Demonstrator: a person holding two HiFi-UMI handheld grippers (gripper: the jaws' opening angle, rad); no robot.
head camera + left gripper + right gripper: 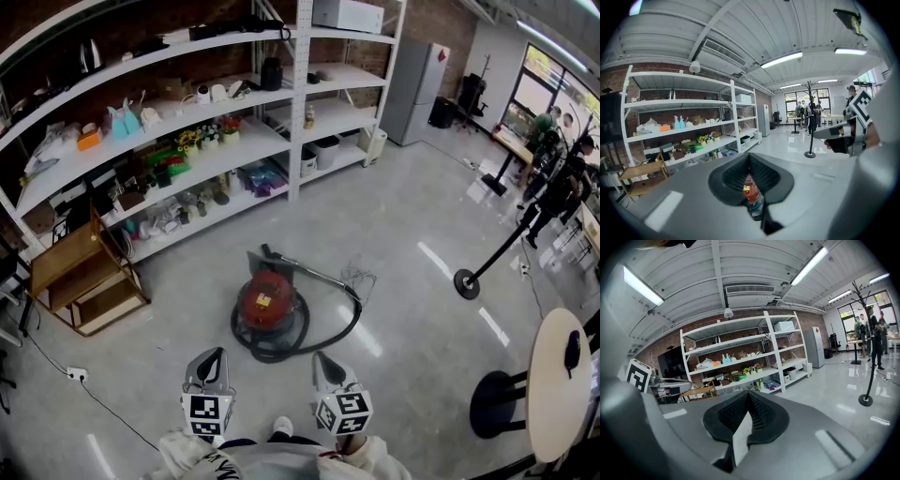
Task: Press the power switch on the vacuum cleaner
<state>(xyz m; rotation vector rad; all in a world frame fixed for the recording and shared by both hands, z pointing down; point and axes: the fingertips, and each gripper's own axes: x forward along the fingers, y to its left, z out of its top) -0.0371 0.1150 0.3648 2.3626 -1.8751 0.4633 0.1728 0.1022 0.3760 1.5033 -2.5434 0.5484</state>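
- Left gripper (750, 157), held low and near the person's body, has its two black jaws closed tip to tip with nothing gripped; the narrow gap below the tips frames part of the red vacuum cleaner.
- Right gripper (749, 393), just beside the left one and level with it, is likewise clenched on nothing; only pale floor shows through the gap under its tips.
- Both grippers point forward and slightly down, well short of the vacuum cleaner and not touching it.
- Vacuum cleaner (267, 300): a round red canister standing on the grey floor (412, 216) straight ahead of the grippers, near the middle of the room.
- Hose (349, 319): thick and black, it loops round the near and right sides of the canister, with a straight wand running from the canister's far side towards the right.
- White shelving (295, 103) runs along the far wall beyond the vacuum cleaner, crowded with small items, bottles and boxes.
- Wooden stand (80, 277) sits on the floor at the left, near the end of the shelving.
- Black post with a round base (466, 283) stands to the right of the vacuum cleaner, well apart from it.
- Round pale table (553, 394) is at the near right edge.
- People (553, 183) stand at the far right by the windows.
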